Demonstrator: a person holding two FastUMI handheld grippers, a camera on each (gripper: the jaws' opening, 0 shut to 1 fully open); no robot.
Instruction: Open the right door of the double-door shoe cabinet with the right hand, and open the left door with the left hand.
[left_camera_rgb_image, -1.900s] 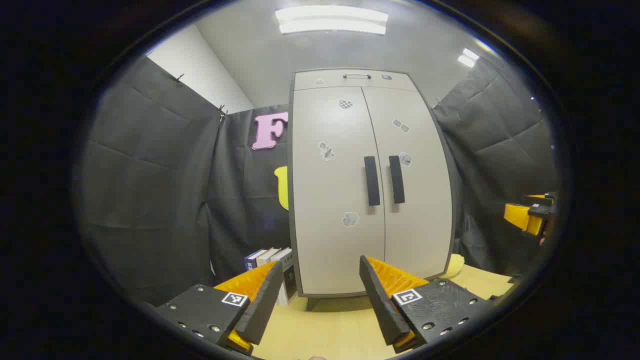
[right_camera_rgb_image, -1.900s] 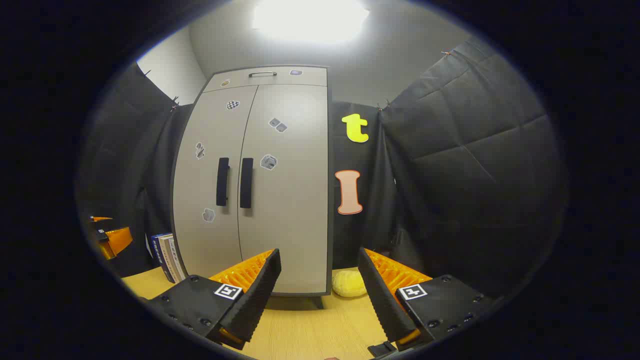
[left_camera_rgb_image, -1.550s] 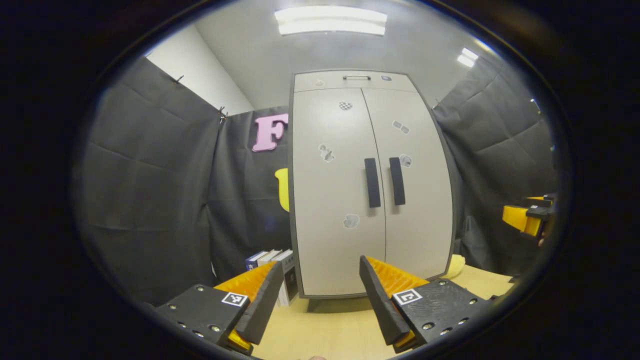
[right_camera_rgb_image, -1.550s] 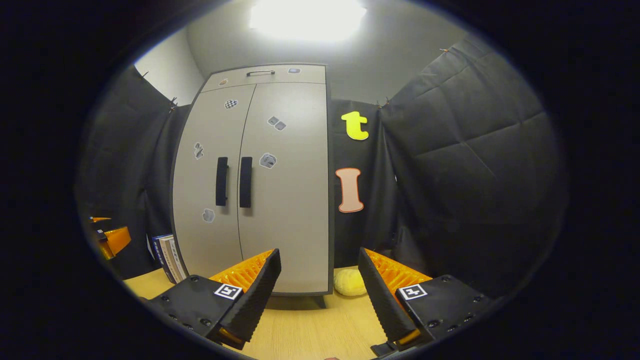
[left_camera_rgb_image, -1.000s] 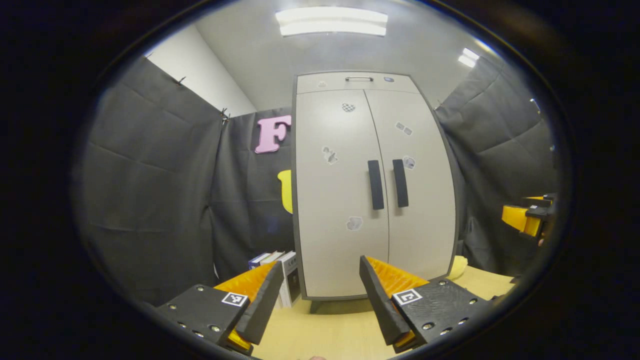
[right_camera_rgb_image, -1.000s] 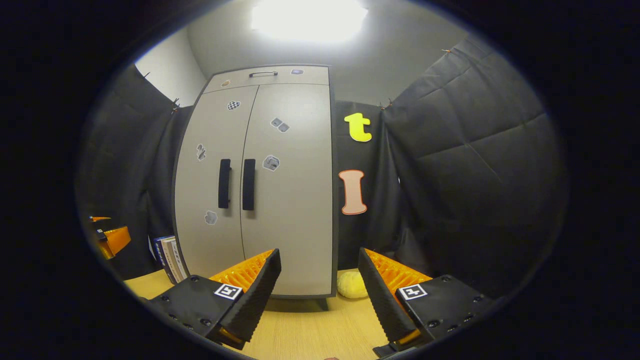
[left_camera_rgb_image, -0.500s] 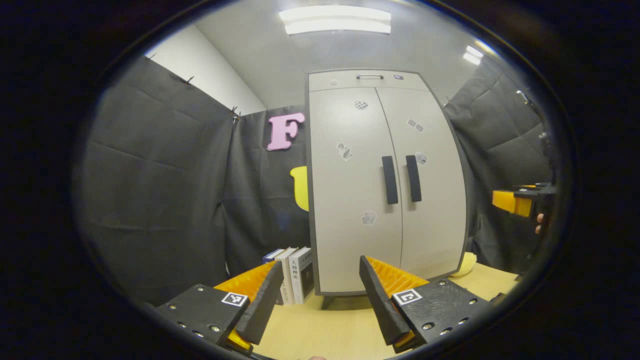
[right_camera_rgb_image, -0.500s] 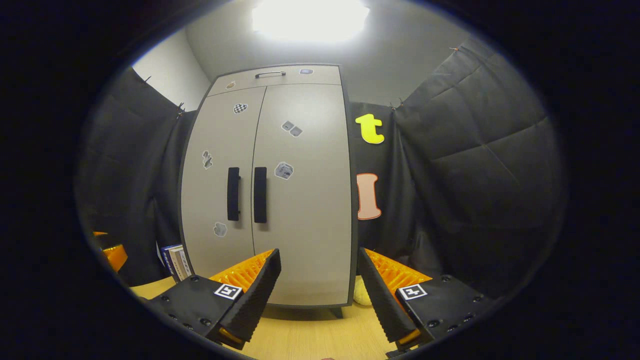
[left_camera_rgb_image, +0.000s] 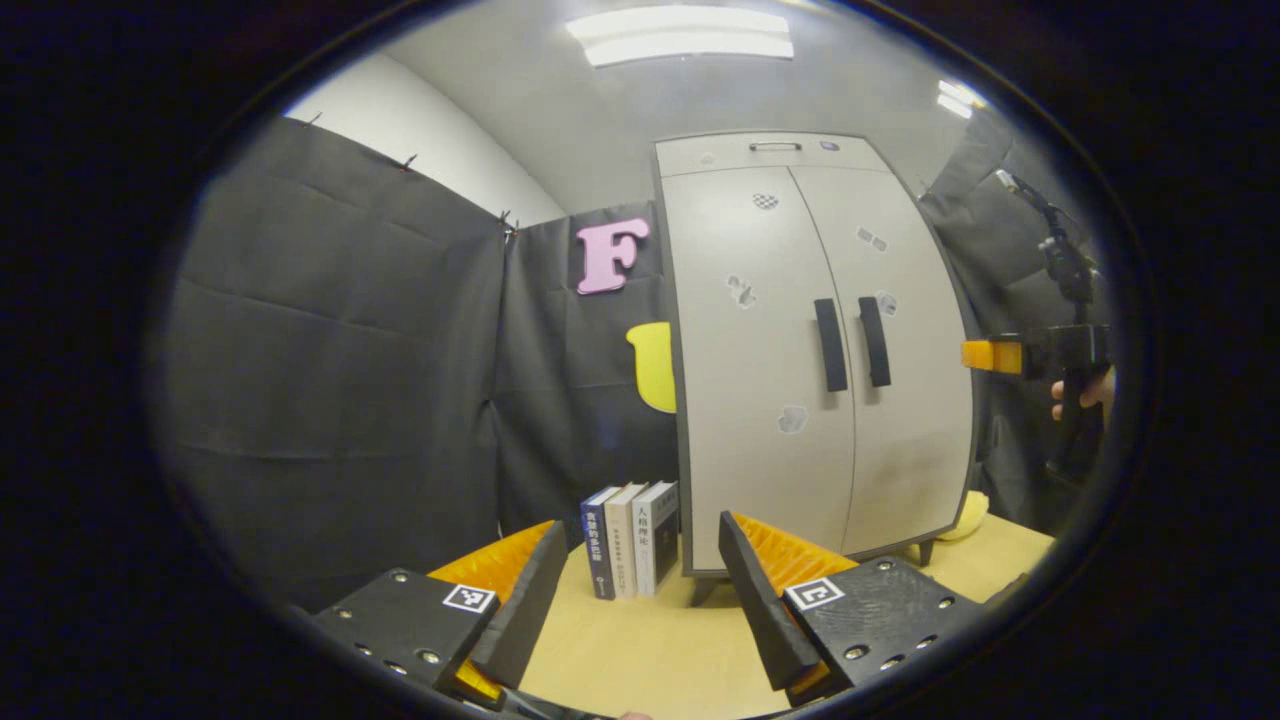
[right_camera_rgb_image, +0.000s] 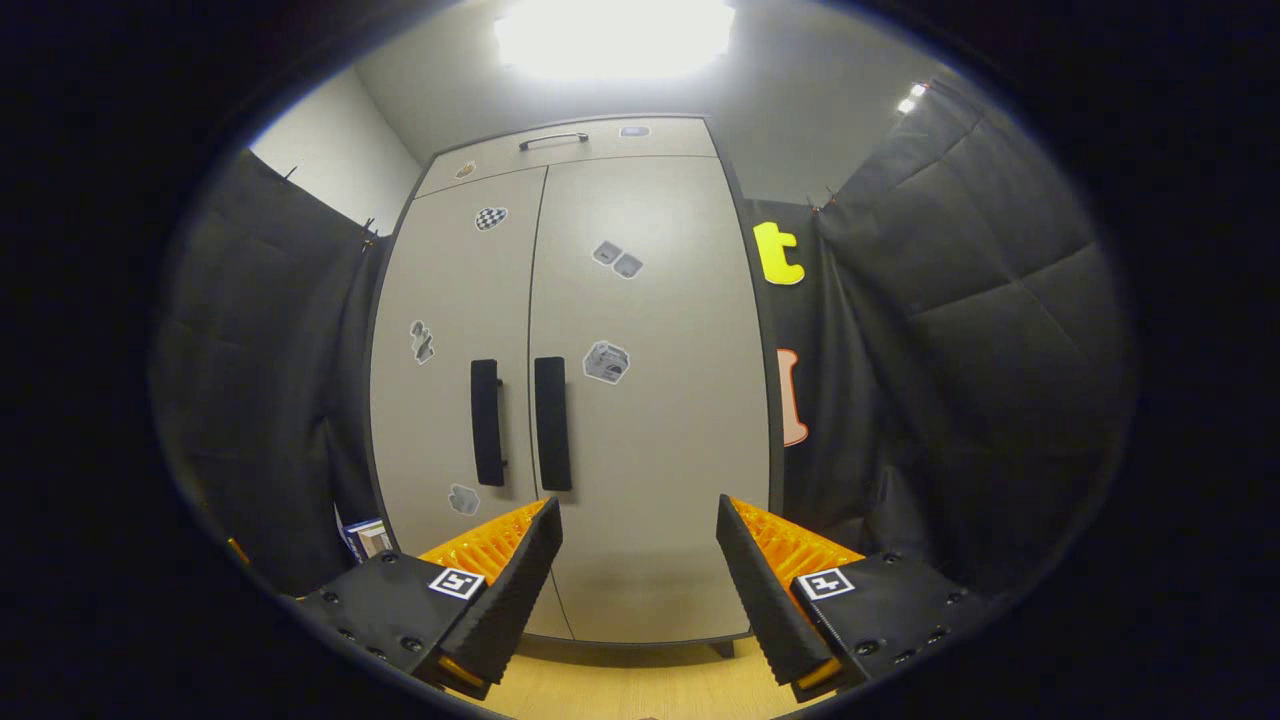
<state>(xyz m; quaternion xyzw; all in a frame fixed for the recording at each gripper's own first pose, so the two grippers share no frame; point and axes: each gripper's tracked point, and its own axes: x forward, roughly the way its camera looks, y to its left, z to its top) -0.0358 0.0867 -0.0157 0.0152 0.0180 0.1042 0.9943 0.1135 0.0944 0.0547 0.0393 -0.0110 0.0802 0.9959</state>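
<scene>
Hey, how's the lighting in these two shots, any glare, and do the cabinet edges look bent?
Right gripper view: the ceiling light blows out to white glare, and the tall grey double-door cabinet bulges outward. Left gripper view: the ceiling light panel keeps its outline, and the cabinet bows at its sides.

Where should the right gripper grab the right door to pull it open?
Probably by the right handle, the dark upright bar beside the seam on the right door. It stands tall and narrow, so the right gripper, jaws open, should come straight at the front with one finger on each side, then pull back.
</scene>
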